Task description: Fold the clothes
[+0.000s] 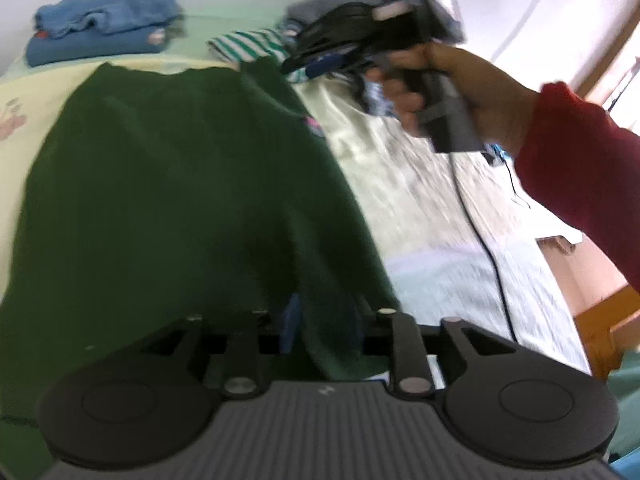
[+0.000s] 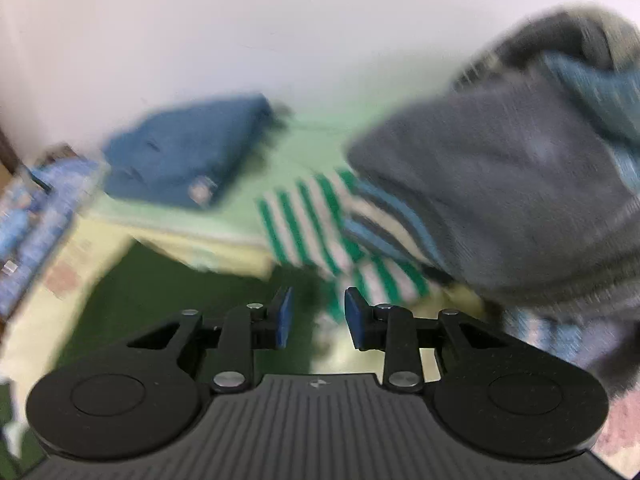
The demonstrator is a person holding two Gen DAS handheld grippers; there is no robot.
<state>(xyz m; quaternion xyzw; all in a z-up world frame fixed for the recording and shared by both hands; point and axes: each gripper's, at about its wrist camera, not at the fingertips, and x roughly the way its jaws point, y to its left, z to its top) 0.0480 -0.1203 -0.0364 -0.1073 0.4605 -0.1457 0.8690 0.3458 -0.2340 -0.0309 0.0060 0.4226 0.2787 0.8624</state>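
Green sweater (image 1: 180,184) lies flat along the bed (image 1: 420,184), its long axis running from my left gripper (image 1: 320,328) toward the far edge.

A fold of its near hem sits between my left jaws, though I cannot tell if the pads press it. My right gripper (image 2: 316,316) hangs open and empty over the sweater's far right corner, beside the striped top (image 2: 320,224) and grey pile (image 2: 500,184); blue folded stack (image 1: 104,28) waits at the bed's far left corner.

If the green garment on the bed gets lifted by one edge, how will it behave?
Probably floppy: the green garment lies in soft folds and drapes over the left gripper. It looks like thick knit, so likely weighty for cloth and not slippery.
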